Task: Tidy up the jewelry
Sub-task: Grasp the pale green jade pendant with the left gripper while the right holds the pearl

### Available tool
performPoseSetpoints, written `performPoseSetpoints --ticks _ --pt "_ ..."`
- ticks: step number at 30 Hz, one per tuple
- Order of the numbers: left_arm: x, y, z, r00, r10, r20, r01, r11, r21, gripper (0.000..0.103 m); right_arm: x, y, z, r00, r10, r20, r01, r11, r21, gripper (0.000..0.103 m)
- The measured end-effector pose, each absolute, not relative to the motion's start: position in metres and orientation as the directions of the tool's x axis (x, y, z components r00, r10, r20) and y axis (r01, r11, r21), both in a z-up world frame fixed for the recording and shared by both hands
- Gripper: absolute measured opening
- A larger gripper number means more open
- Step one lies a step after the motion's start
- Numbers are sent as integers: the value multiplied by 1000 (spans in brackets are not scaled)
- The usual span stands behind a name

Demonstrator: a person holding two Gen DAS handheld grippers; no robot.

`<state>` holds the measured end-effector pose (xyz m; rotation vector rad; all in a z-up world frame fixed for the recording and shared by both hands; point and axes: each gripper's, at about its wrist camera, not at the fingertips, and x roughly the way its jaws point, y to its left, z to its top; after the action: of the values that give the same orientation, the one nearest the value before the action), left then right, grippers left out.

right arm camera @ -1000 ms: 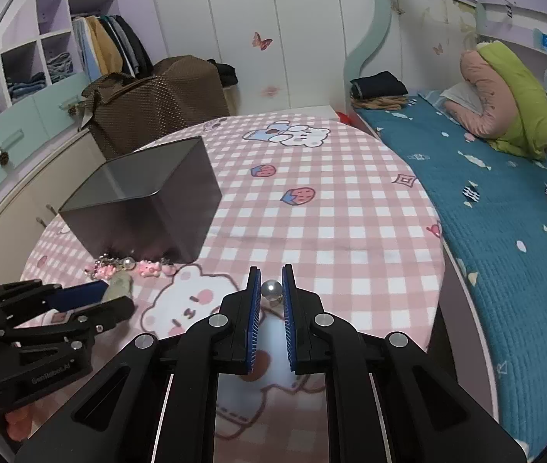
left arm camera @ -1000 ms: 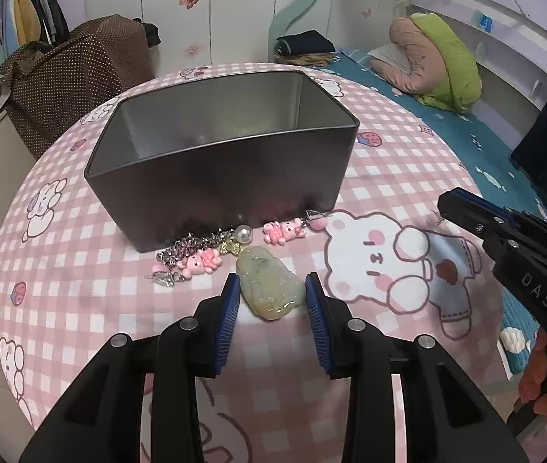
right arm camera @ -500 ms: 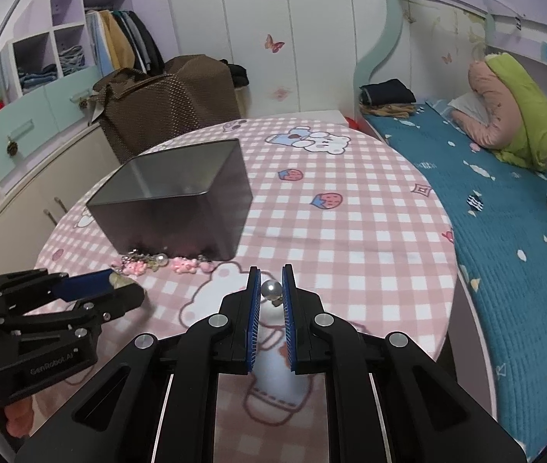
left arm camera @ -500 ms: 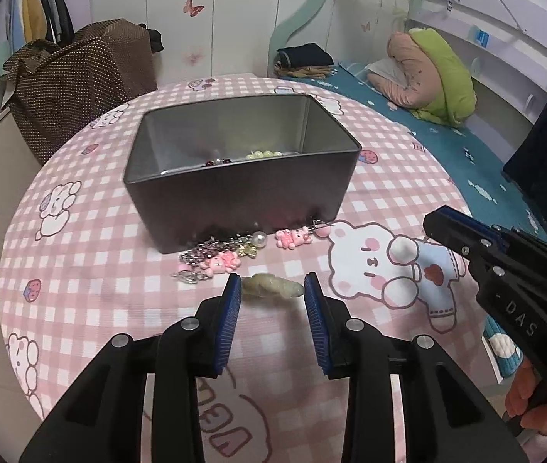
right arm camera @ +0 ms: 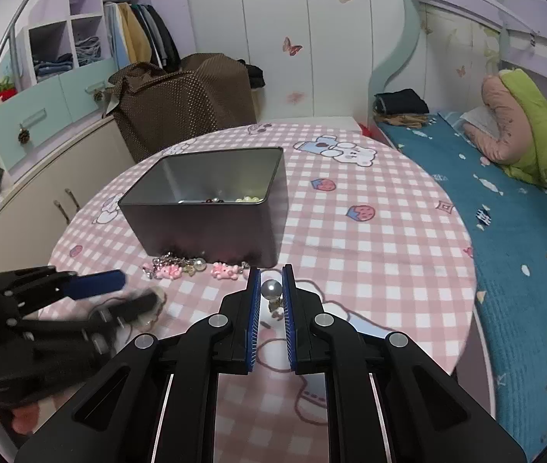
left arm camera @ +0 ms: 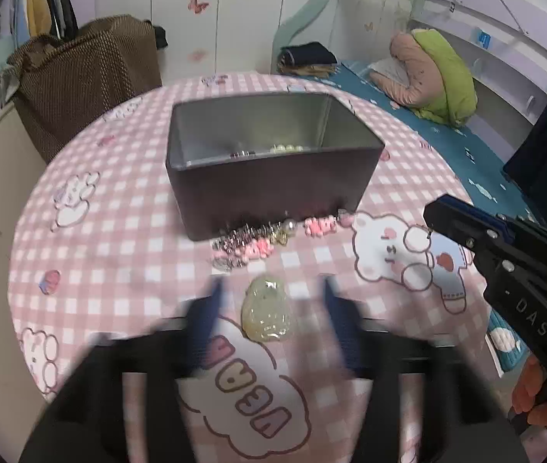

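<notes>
A pale green jade pendant (left arm camera: pixel 267 310) lies on the pink checked tablecloth between the blurred blue fingers of my left gripper (left arm camera: pixel 272 294). Its jaws are opening and neither pad touches the pendant. My right gripper (right arm camera: pixel 271 283) is shut on a small silver pearl bead (right arm camera: pixel 271 290) with a little metal piece hanging under it. A dark metal tin (left arm camera: pixel 273 185) stands open behind, with pearls and beads on its floor. A chain of pink bear charms (left arm camera: pixel 269 241) lies along the tin's front wall. The right gripper (left arm camera: pixel 441 214) also shows at the right of the left wrist view.
The round table (right arm camera: pixel 370 239) ends close on the right, beside a bed with a blue cover (right arm camera: pixel 512 231). A brown dotted bag (right arm camera: pixel 181 104) stands behind the table. A person's hand (left arm camera: pixel 536 397) holds the right gripper's handle.
The left jaws have spread wide and let go of the pendant, which they held on edge half a second ago. Both grippers have drawn back from the tin, so more of its inside shows.
</notes>
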<state>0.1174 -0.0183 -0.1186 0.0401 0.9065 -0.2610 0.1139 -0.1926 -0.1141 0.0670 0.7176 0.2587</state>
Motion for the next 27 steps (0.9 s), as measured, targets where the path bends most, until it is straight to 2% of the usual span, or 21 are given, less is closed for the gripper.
performPoseSetpoints --ticks 9,10,11,12,13,27 --pt "127 -24 -139 578 -159 -800 223 974 -33 62 119 -194 -124 706 259 -660 -208 966 156 12" --pt "127 -28 -140 589 -137 -797 223 975 -3 59 120 -195 -125 703 259 -662 -208 965 157 12" --pt "127 -31 -140 598 -119 -793 219 976 18 51 121 -197 -127 701 258 -664 -206 966 159 12" --pt "126 -32 -139 596 -126 -793 228 974 16 34 122 -198 -127 700 257 -666 -203 966 160 12" --pt "126 -33 -138 594 -123 -795 228 973 20 25 123 -200 -128 699 256 -668 -198 967 163 12" --pt "125 -22 -123 592 -151 -792 218 976 -23 25 121 -196 -117 712 262 -652 -209 965 160 12"
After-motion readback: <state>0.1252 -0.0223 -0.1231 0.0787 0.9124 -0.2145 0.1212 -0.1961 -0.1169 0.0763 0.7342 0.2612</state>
